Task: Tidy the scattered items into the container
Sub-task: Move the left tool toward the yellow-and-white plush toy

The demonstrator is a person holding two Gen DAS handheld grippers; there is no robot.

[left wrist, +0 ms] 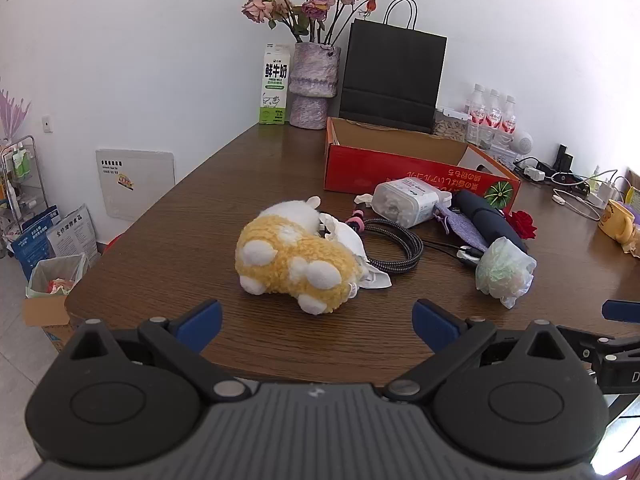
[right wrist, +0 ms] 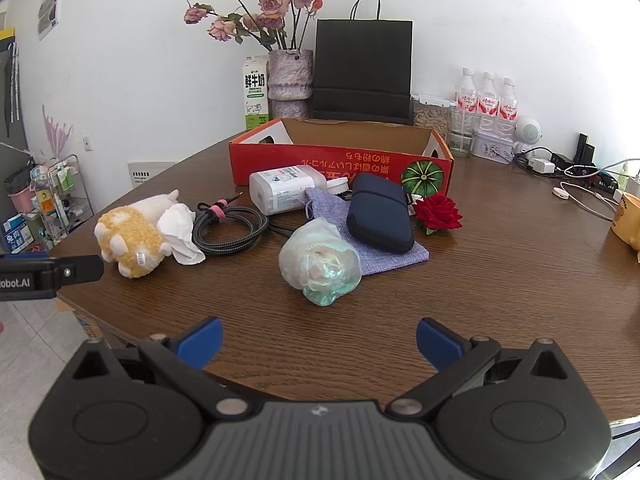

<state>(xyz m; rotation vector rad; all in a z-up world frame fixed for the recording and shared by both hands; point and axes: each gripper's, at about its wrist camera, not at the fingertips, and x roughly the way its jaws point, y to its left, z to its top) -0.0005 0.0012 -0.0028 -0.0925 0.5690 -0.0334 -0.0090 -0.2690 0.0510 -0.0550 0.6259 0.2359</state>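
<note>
From the left wrist, the left gripper (left wrist: 316, 326) hung over the near edge of the dark wood-grain table (left wrist: 192, 216), its blue-padded jaws spread wide with nothing between them. Just beyond them, a touch left of centre, the fluffy yellow-and-white plush toy (left wrist: 292, 258) lay on its side, apart from the pads. A crumpled white tissue (left wrist: 352, 244) sat against the toy's right flank, and the coiled black braided cable (left wrist: 394, 246) lay just beside that. Further right sat the clear plastic bag with a pale green bundle inside (left wrist: 504, 270), near the right jaw's side. Behind the clutter, toward the table's far edge, stood the open red cardboard box with a pumpkin print (left wrist: 404, 166), the white translucent plastic case (left wrist: 408, 198) touching its front wall.

Over to the right wrist: the right gripper (right wrist: 320, 342) also hovered at the near edge, jaws fully apart and empty. Straight ahead of the gap sat the plastic bag (right wrist: 320, 266), close but untouched. Behind it the dark navy zip pouch (right wrist: 380, 212) rested on a lilac woven cloth bag (right wrist: 396, 254), with a red artificial rose (right wrist: 438, 210) just to its right. The plush toy (right wrist: 130, 240) lay well off to the left, near the table's left edge, and the red box (right wrist: 320, 160) stood behind everything.
</note>
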